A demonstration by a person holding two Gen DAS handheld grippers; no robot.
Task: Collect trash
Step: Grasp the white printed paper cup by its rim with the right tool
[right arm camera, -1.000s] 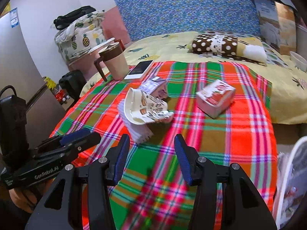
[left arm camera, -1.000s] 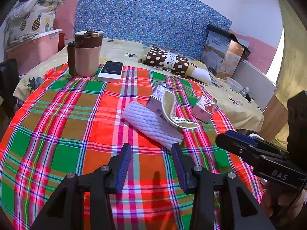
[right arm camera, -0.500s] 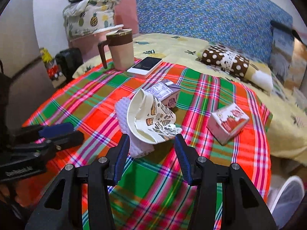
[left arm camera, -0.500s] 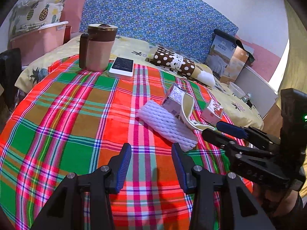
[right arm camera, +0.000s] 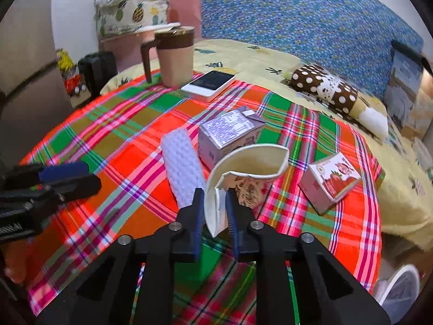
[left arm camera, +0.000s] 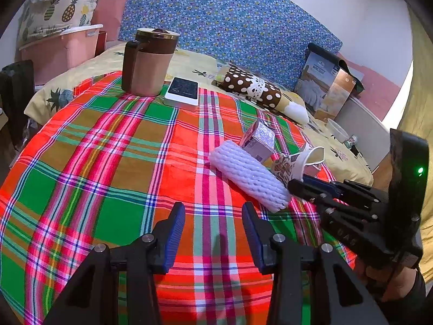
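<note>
A crushed paper cup [right arm camera: 251, 159] lies on the plaid tablecloth [right arm camera: 130, 124]. My right gripper [right arm camera: 214, 200] is closing, and its pads pinch the cup's torn white wall. A white foam net sleeve [right arm camera: 184, 162] lies just left of the cup, with a purple carton [right arm camera: 227, 132] behind it and a strawberry carton [right arm camera: 333, 181] to the right. In the left wrist view my left gripper [left arm camera: 212, 211] hovers open over bare cloth, nothing between its fingers. The foam sleeve [left arm camera: 249, 176] lies ahead to its right, where the right gripper [left arm camera: 295, 184] meets the cup [left arm camera: 300, 162].
A brown lidded mug [left arm camera: 148, 65] and a white phone [left arm camera: 182, 92] stand at the table's far side. A bed with a dotted pillow [left arm camera: 254, 89] lies beyond. A white round object [right arm camera: 400, 284] sits on the floor at the lower right.
My right gripper moved forward to the paper cup and its jaws came together on the cup's wall. The left gripper stayed open and shifted slightly.
</note>
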